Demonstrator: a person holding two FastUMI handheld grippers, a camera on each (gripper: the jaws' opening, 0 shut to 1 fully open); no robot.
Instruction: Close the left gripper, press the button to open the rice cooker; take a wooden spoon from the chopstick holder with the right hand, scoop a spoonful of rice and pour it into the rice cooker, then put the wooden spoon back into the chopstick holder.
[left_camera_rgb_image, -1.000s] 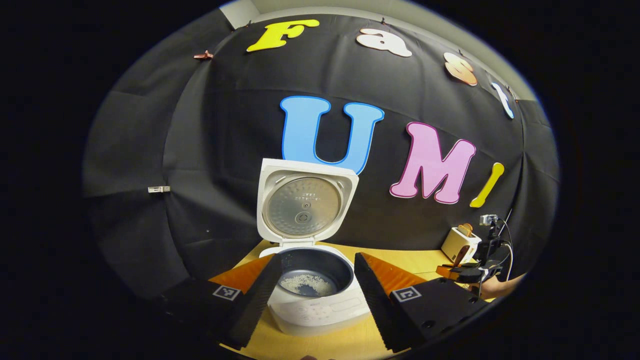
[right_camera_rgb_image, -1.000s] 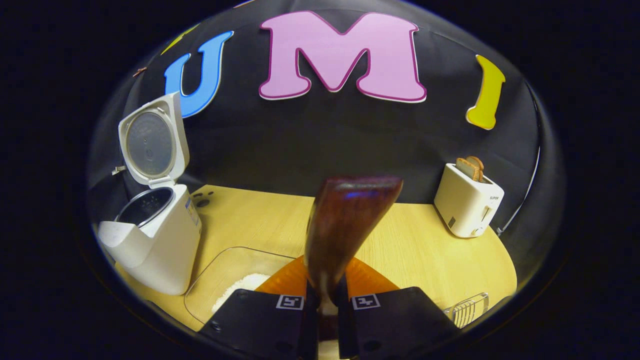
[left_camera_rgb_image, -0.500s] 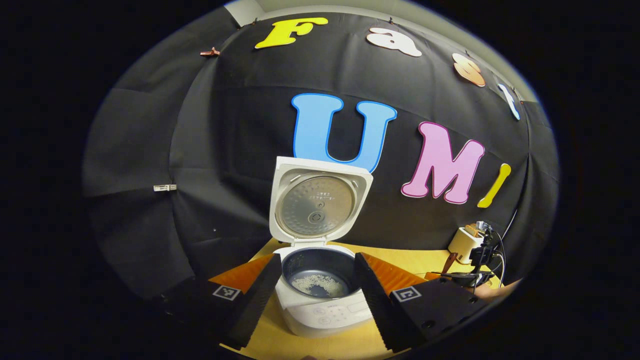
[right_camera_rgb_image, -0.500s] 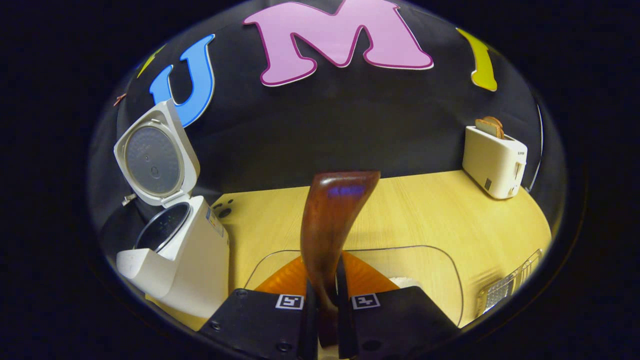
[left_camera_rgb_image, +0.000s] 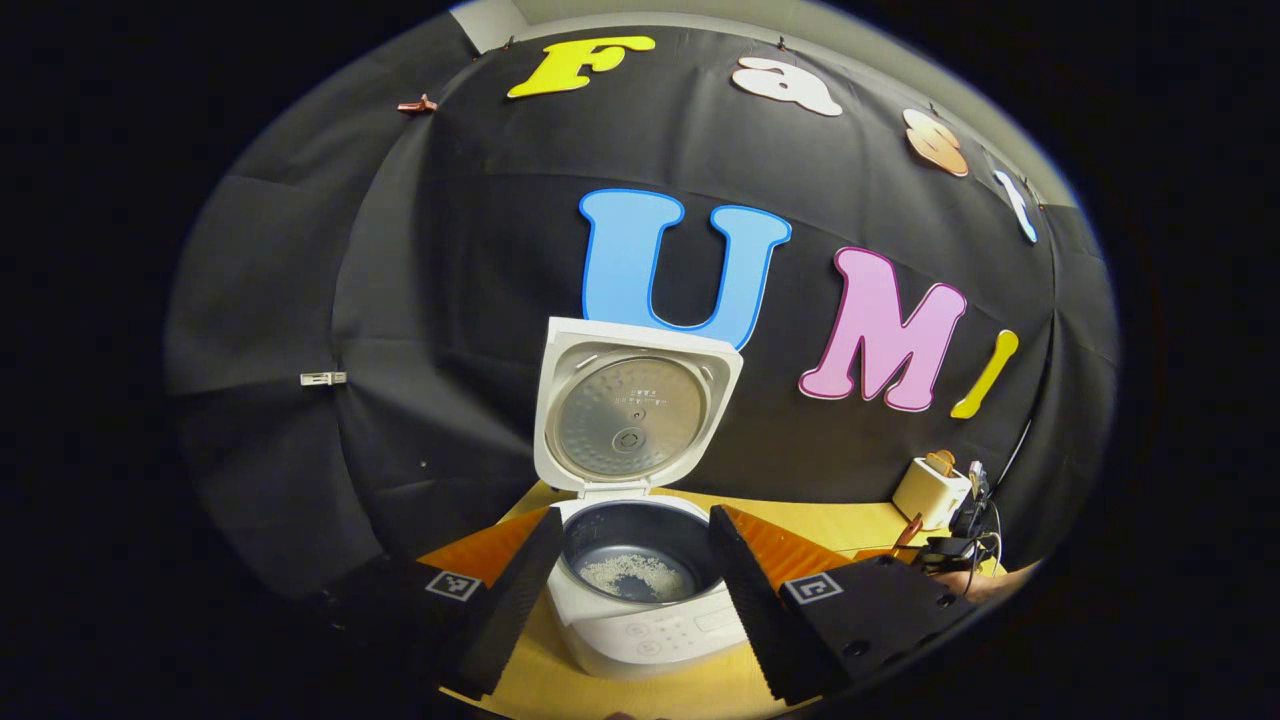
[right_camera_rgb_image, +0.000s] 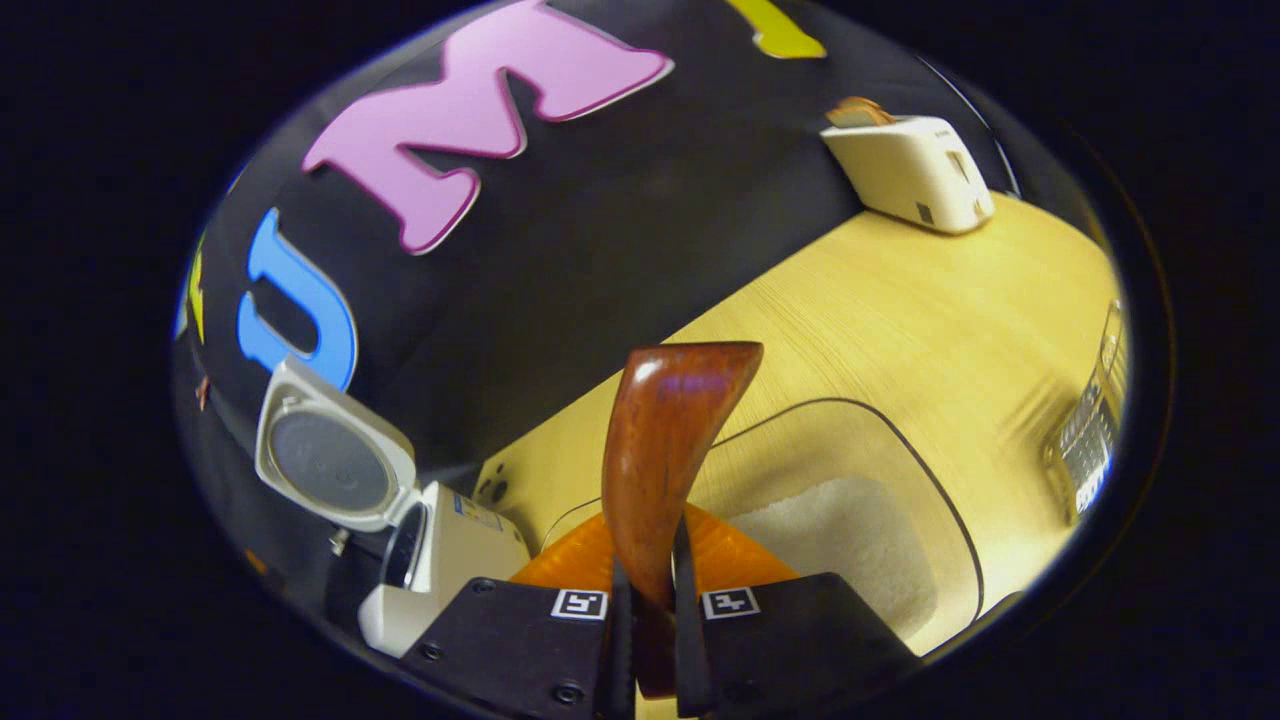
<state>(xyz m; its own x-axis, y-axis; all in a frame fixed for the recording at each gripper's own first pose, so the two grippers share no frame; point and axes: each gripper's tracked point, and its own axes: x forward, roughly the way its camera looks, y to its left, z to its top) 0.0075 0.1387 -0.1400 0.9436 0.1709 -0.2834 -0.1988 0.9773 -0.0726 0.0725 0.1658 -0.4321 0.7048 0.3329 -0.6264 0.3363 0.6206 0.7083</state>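
Rice cooker (left_camera_rgb_image: 640, 560): white body, lid upright and open, dark inner pot holding a thin patch of white rice; lower centre of left gripper view, lower left of right gripper view. Wooden spoon (right_camera_rgb_image: 665, 450): dark reddish-brown, glossy, standing upright at centre of right gripper view. Chopstick holder (right_camera_rgb_image: 1085, 440): wire, right edge.

The fingers (right_camera_rgb_image: 610, 640) hide the wooden spoon's (right_camera_rgb_image: 665, 440) lower handle.
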